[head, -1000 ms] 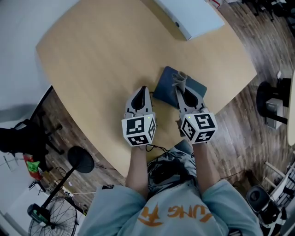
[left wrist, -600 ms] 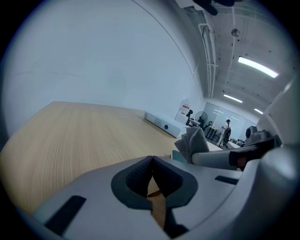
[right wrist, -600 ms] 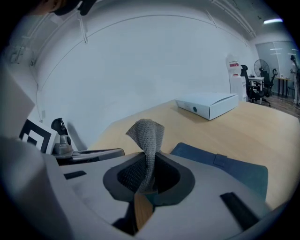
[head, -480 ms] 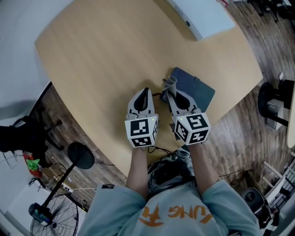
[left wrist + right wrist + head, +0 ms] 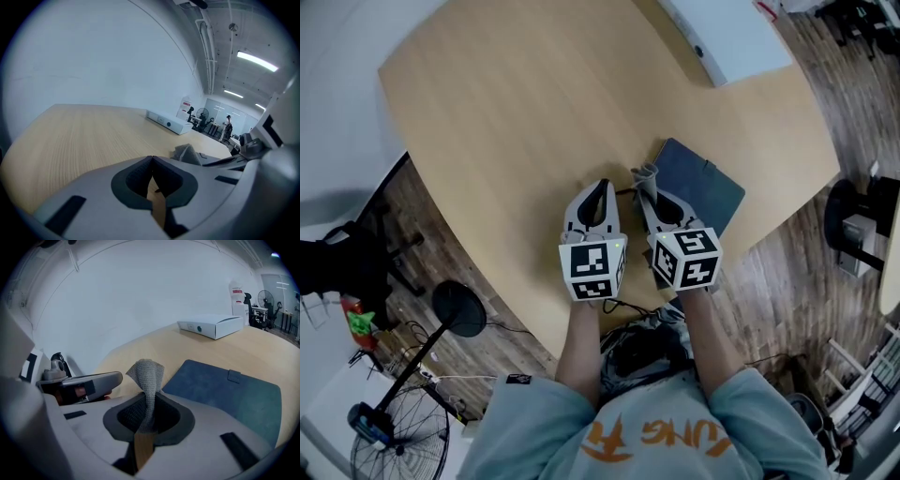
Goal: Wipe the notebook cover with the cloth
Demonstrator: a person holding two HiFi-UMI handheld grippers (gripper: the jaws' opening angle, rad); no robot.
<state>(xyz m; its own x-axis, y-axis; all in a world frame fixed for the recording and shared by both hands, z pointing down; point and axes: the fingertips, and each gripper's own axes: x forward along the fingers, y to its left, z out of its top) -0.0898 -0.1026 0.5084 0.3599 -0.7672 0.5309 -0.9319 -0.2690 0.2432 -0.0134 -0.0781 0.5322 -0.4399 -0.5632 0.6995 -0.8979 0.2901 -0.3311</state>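
Observation:
A dark blue notebook lies closed on the wooden table near its front right edge; its cover fills the right of the right gripper view. My right gripper is shut on a small grey cloth, which sticks up from between its jaws just left of the notebook's near corner, off the cover. The cloth shows as a grey tuft in the head view. My left gripper hovers beside it to the left, shut with nothing in it, over bare table.
A flat white box lies at the table's far right. The table's front edge runs just behind the grippers, above wooden floor. A fan and a round stand base are on the floor at the left.
The right gripper with the cloth has slid left off the notebook cover to the table beside its near corner. The left gripper has stayed close alongside.

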